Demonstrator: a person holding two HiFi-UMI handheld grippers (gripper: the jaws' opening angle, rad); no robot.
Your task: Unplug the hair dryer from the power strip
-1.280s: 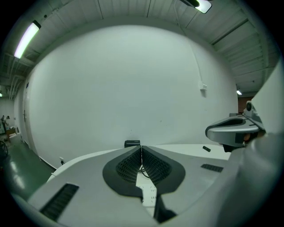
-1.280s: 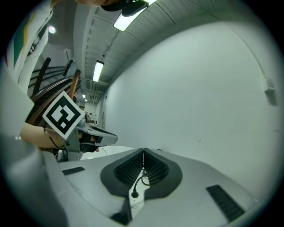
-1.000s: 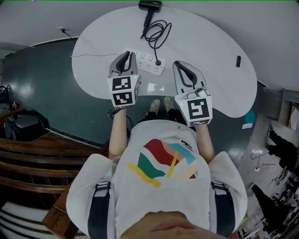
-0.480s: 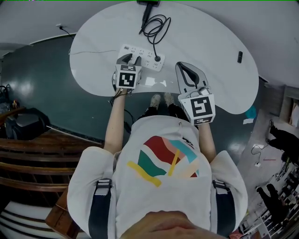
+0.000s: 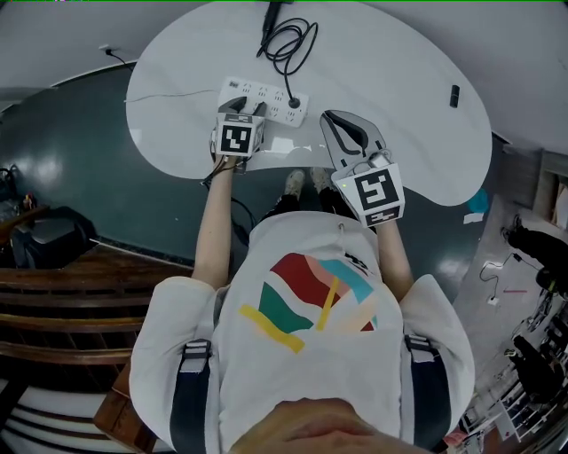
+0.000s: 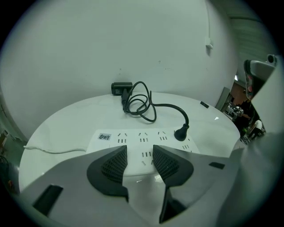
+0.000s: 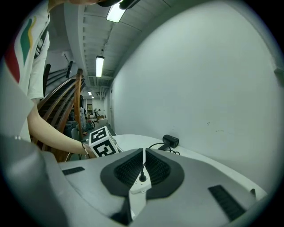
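A white power strip (image 5: pixel 266 100) lies on the white round table (image 5: pixel 390 71). The black plug (image 5: pixel 293 103) sits in a socket near the strip's right end, and its cord (image 5: pixel 288 44) coils back to the black hair dryer (image 5: pixel 271 9) at the far edge. My left gripper (image 5: pixel 244 109) hangs low over the strip's near left part. Its jaws are opening and nothing is between them. In the left gripper view the strip (image 6: pixel 142 141) shows in the gap of that gripper (image 6: pixel 140 160), with the plug (image 6: pixel 180 133) to the right. My right gripper (image 5: pixel 330 118) is shut, right of the strip.
The strip's thin white lead (image 5: pixel 169 94) runs left across the table. A small black object (image 5: pixel 453 95) lies at the far right of the table. The curved near table edge (image 5: pixel 293 168) is just behind both grippers, above the dark green floor.
My left gripper has dropped and tipped down onto the near side of the power strip, and its jaws have gone from shut to open. The right gripper has sunk a little.
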